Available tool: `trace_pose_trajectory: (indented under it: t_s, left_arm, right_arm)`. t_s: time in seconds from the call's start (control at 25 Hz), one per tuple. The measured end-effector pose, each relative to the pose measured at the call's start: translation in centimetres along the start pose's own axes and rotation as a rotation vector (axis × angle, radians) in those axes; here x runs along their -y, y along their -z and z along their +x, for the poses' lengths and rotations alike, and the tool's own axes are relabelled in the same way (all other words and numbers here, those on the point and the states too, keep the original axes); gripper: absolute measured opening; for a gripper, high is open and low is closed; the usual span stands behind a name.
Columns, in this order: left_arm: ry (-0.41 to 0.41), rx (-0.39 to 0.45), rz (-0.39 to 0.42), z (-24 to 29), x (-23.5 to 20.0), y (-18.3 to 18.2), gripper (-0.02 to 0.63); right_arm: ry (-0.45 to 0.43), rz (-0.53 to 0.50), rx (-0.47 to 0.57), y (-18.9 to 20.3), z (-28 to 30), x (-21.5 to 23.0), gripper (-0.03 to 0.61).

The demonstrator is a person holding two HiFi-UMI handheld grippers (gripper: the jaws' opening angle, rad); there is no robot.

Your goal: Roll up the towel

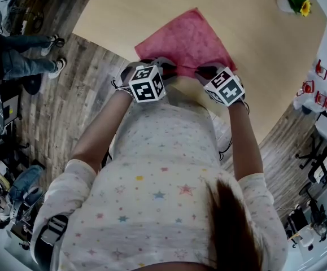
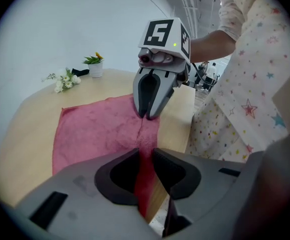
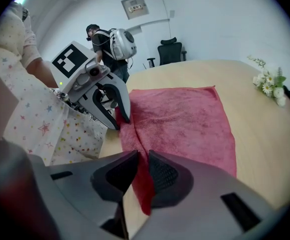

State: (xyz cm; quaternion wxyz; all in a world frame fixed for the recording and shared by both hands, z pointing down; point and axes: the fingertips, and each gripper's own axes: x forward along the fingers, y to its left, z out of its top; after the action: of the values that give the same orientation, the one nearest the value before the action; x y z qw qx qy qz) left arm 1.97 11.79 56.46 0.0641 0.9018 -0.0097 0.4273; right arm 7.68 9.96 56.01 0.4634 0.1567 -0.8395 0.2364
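A pink-red towel lies spread flat on the round wooden table, its near edge at the table's rim in front of me. My left gripper and right gripper sit side by side on that near edge. In the left gripper view the towel runs up as a red strip between my left gripper's jaws, and the right gripper pinches a crease just ahead. In the right gripper view the towel hangs in my right gripper's narrow gap, and the left gripper holds the edge lifted.
A small pot with a yellow flower and a spray of white flowers stand at the table's far side. The table rim is right against my body. People stand on the wooden floor; an office chair is beyond.
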Motion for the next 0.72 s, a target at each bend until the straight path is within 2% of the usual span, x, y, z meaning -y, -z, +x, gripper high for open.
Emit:
trace_pose_trajectory:
  t_s: [0.2, 0.36, 0.52, 0.64, 0.72]
  left_arm:
    - [0.006, -0.004, -0.007, 0.2, -0.2, -0.2, 0.071]
    - [0.009, -0.005, -0.011, 0.2, -0.3, -0.2, 0.071]
    - [0.018, -0.004, -0.018, 0.4, -0.2, -0.3, 0.075]
    - [0.039, -0.003, -0.021, 0.3, 0.0, -0.2, 0.088]
    - [0.052, -0.007, -0.006, 0.3, 0.3, -0.1, 0.120]
  right_arm:
    - [0.053, -0.010, 0.044, -0.6, -2.3, 0.8, 0.097]
    - [0.048, -0.088, 0.099, -2.2, -3.3, -0.6, 0.103]
    - [0.016, -0.191, 0.032, -0.9, -1.0, -2.7, 0.135]
    - [0.052, -0.271, -0.035, 0.3, 0.5, -2.7, 0.149]
    - [0.083, -0.302, -0.051, 0.6, 0.8, -2.4, 0.144]
